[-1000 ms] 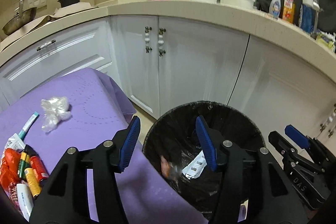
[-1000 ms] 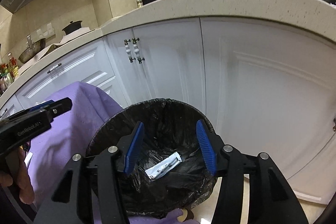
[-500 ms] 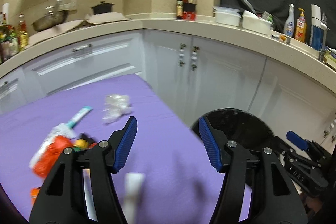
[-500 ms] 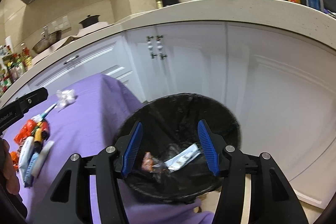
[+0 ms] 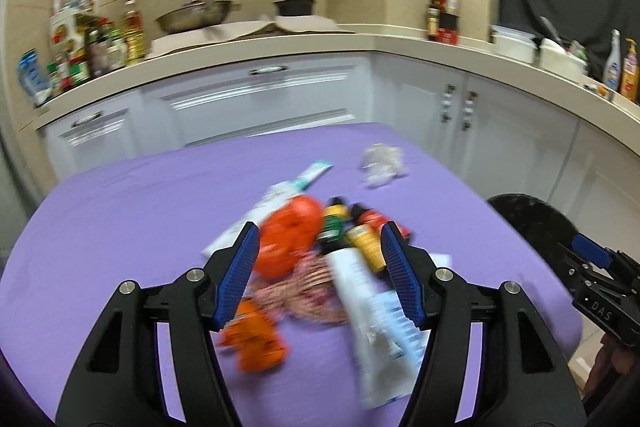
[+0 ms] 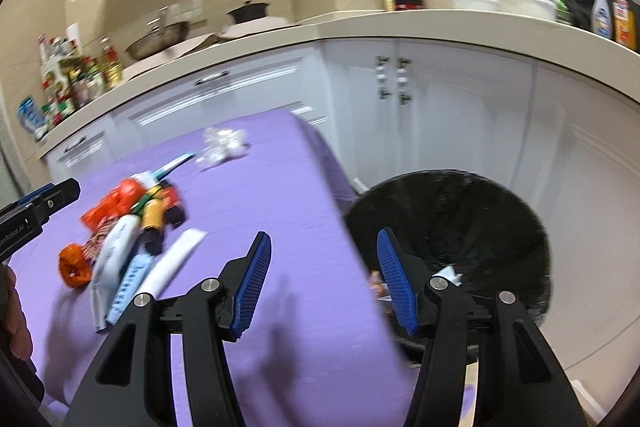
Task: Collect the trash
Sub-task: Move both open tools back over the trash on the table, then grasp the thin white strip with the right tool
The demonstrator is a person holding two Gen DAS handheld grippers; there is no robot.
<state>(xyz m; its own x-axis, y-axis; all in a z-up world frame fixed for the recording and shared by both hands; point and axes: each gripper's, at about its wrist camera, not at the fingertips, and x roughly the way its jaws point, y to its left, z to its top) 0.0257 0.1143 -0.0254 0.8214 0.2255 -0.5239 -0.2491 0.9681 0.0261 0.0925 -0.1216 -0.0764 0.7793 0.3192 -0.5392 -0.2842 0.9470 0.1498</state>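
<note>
A heap of trash lies on the purple tablecloth (image 5: 120,211): an orange wrapper (image 5: 290,237), small bottles (image 5: 362,233), a white tube (image 5: 372,311), a red-and-white wrapper (image 5: 304,293) and a torn orange piece (image 5: 256,337). A crumpled clear plastic (image 5: 380,165) lies farther back. My left gripper (image 5: 320,273) is open and empty just above the heap. My right gripper (image 6: 322,281) is open and empty over the table's right edge, beside the black-lined bin (image 6: 460,227), which holds some scraps (image 6: 450,273). The heap also shows in the right wrist view (image 6: 128,227).
White kitchen cabinets (image 5: 280,95) and a beige counter (image 5: 400,41) curve behind the table. Bottles (image 5: 92,47), a pan (image 5: 192,19) and a pot (image 5: 296,5) stand on the counter. The bin (image 5: 532,227) is on the floor off the table's right edge.
Both grippers have swung left, away from the bin and toward the table. The left gripper now faces the trash heap; the right one straddles the table edge. Both stay open.
</note>
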